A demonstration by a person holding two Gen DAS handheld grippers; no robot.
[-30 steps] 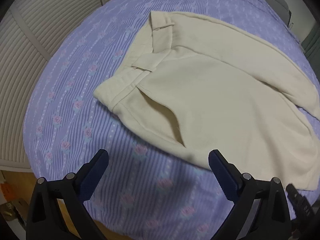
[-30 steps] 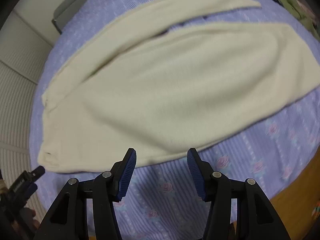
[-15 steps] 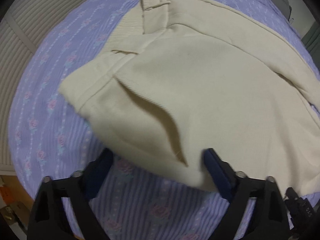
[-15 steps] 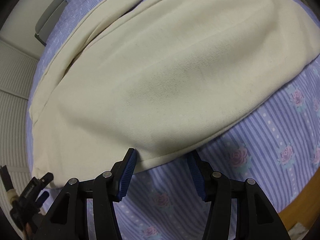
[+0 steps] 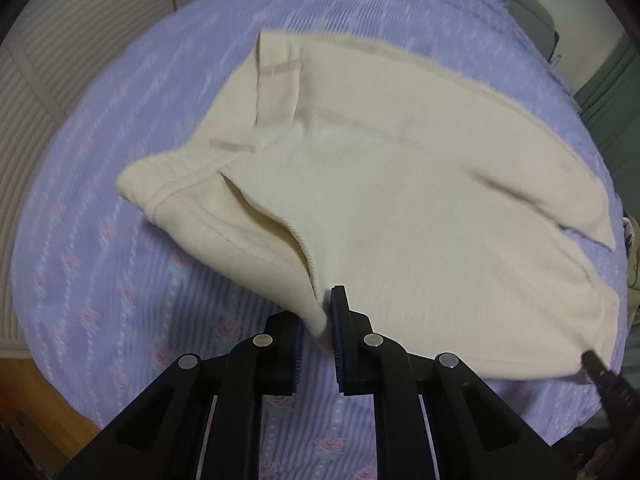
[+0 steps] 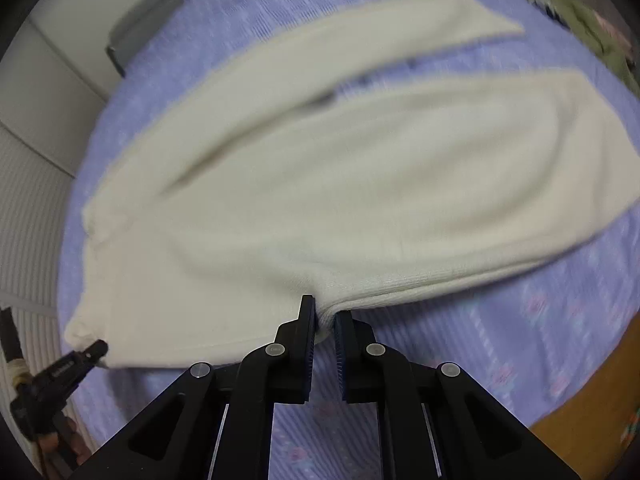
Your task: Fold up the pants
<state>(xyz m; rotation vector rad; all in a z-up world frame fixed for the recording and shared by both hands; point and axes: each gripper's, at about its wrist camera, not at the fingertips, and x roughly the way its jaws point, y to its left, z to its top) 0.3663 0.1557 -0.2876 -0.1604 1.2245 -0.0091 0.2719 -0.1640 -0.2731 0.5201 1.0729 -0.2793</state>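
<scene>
- Left wrist view, far left: ribbed pale panels (image 5: 60, 52) fill the upper left of the frame; a strip of wooden floor (image 5: 48, 392) shows at lower left.
- Lavender bedspread (image 5: 120, 280) with a small rose print covers the bed across the frame.
- Cream pants (image 5: 400, 200) lie on the bedspread, centre to right; the waistband end (image 5: 160, 184) points left and a slant pocket opening (image 5: 272, 224) runs down toward bottom centre.
- Left gripper (image 5: 322, 322), bottom centre: jaws have just been closing and are now clenched on the near edge of the pants below the pocket; the cloth there is pinched into a ridge between the blue pads.
- Lower right of this view: a dark gripper tip touches the same near edge of the pants.
- Right wrist view: the pants (image 6: 360, 184) span the frame, two legs running to the upper right, with a gap of bedspread (image 6: 460, 360) between them.
- Right gripper (image 6: 325, 322), bottom centre: jaws have just been closing and now grasp the near folded edge of the pants, fabric bunched between the pads.
- Picture is motion-blurred; finer detail cannot be told.
</scene>
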